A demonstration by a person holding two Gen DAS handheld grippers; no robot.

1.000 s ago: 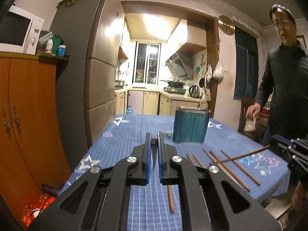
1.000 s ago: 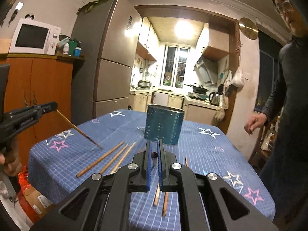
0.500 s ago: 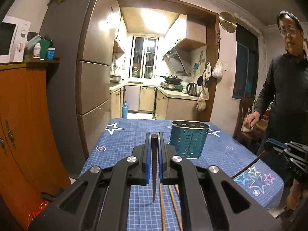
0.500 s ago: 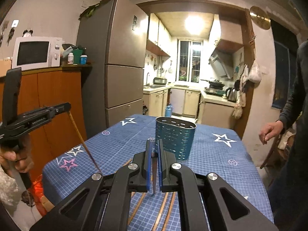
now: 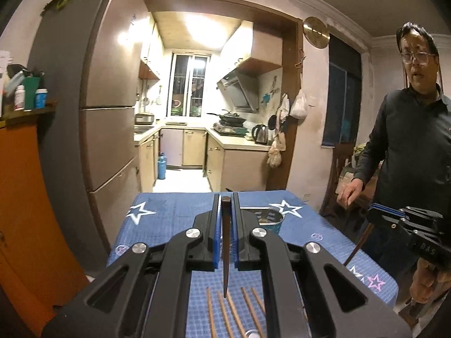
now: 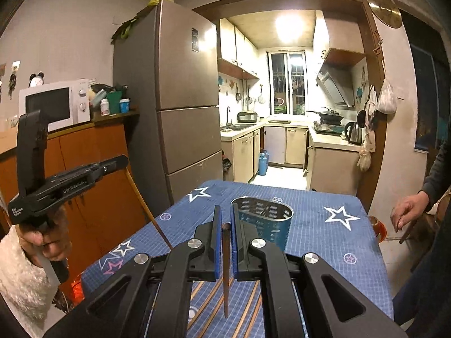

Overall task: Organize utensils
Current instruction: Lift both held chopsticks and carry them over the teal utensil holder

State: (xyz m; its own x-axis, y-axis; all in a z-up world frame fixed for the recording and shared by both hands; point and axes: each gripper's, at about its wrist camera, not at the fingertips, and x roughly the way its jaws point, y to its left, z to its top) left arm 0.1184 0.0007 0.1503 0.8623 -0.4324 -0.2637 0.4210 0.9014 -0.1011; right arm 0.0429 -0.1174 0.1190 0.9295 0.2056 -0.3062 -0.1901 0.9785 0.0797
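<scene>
My left gripper (image 5: 225, 197) is shut on a dark wooden chopstick (image 5: 225, 253) that hangs tip down above the blue star tablecloth (image 5: 174, 219). My right gripper (image 6: 225, 211) is shut on another chopstick (image 6: 225, 270), also hanging tip down. A teal perforated utensil holder (image 6: 267, 225) stands upright mid-table, just beyond the right gripper's fingers; in the left wrist view the holder (image 5: 270, 221) is partly hidden behind a finger. Several loose chopsticks (image 5: 234, 315) lie on the cloth below. Each view shows the other gripper off to the side, with its chopstick (image 6: 146, 205) slanting down.
A person in a dark top (image 5: 408, 146) stands at the table's right side, one hand (image 6: 406, 214) near its edge. A tall grey fridge (image 6: 174, 98) and an orange cabinet (image 6: 93, 174) with a microwave (image 6: 56, 104) stand left of the table. The kitchen lies beyond.
Both grippers have risen well above the table, each carrying its chopstick. The holder and the loose chopsticks now sit lower in both views. The held chopsticks swung from slanting to hanging tip down.
</scene>
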